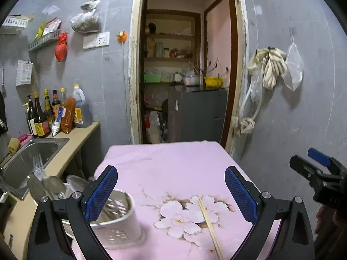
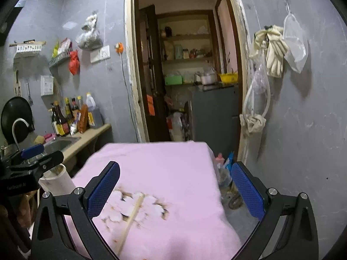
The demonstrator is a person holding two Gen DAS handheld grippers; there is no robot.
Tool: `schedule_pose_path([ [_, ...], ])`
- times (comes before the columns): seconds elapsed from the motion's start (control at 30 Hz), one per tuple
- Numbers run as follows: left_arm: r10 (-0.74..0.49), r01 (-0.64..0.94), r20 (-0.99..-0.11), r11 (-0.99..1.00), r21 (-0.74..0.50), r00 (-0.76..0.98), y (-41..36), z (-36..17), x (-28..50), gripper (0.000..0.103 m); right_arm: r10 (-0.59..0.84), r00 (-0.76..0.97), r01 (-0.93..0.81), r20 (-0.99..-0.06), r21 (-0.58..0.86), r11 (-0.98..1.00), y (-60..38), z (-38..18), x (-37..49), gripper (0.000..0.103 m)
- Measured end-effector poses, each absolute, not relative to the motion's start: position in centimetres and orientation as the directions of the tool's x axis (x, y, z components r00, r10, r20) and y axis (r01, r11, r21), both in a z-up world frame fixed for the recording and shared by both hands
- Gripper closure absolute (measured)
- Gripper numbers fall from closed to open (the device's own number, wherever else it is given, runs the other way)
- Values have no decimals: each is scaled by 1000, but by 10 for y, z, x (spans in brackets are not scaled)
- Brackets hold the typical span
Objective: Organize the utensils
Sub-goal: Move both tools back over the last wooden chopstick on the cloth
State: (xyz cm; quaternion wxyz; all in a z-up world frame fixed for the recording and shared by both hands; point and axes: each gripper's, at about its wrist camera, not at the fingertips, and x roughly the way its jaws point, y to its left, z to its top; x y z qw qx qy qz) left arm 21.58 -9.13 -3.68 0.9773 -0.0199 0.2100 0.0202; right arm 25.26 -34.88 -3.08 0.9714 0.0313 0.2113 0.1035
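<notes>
Utensil holder: white, perforated, upright at the left edge of the pink-clothed surface, forks inside.

Left tool: wide open, empty.

Chopsticks: paired, flat on the flower print, long axis running from the far end toward the near edge, angled slightly right; lying between both tools' fingers, roughly equally near.

Right tool: wide open, empty.

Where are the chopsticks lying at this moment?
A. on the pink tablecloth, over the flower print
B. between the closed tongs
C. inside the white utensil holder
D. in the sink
A: the chopsticks lie flat on the pink tablecloth, across the flower print, outside the white utensil holder.
</notes>
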Motion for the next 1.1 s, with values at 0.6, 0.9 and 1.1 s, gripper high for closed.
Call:
schedule_pose_path([
  [0.6,51,-140,-660,987,-82,750,-117,-126,231,3,356,674,-295,-648,206,933,-373,-132,321,2],
  [0.9,51,-238,-737,960,-150,674,-93,-155,236,3,434,547,-385,-716,245,890,-329,-181,338,2],
  [1.1,46,-282,-747,940,-192,664,-81,-162,231,3,463,479,-471,-746,226,852,-302,-187,339,2],
])
